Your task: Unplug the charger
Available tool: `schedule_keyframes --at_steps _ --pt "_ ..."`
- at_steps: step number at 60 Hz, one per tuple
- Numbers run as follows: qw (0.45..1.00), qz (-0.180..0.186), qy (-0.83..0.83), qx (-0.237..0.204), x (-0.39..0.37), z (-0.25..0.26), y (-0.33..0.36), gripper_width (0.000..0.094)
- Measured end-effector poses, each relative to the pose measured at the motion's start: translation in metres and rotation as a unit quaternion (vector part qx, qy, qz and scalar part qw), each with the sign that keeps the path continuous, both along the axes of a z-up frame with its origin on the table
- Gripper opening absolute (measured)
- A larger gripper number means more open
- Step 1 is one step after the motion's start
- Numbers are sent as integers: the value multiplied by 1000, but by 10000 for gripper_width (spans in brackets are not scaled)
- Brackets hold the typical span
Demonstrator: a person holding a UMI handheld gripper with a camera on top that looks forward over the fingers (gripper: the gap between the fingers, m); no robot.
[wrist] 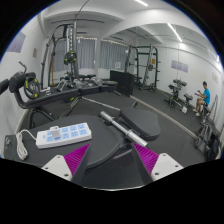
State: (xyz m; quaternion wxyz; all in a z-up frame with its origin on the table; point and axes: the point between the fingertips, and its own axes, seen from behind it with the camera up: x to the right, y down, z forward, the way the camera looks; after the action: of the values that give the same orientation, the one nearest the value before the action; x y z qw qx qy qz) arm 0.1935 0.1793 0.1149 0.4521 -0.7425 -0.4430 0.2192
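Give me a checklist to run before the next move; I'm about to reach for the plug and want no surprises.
1. Fingers open: ok. The gripper has its purple-padded fingers spread, nothing between them.
2. Target in view: ok. The white rectangular power strip lies on the black padded bench, ahead of the fingers toward the left one.
3. Charger identified: cannot tell. Which plug on the strip is the charger is too small to make out.
4. Cable path: cannot tell. A thin cable appears to trail off the strip's near end.
5. Obstacles: not ok. A silver metal bar lies on the bench beside the strip.
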Motion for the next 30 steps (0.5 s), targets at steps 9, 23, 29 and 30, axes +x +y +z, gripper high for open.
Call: schedule_keyframes --at_steps 9,23,29,30 --pt "999 45 8 2 -31 -3 -28 859" --pt "990 136 17 -5 -64 -15 -99 857" --pt "984 176 26 -13 -78 -20 -131 860" --pt "983 181 28 -14 -80 -20 -136 859"
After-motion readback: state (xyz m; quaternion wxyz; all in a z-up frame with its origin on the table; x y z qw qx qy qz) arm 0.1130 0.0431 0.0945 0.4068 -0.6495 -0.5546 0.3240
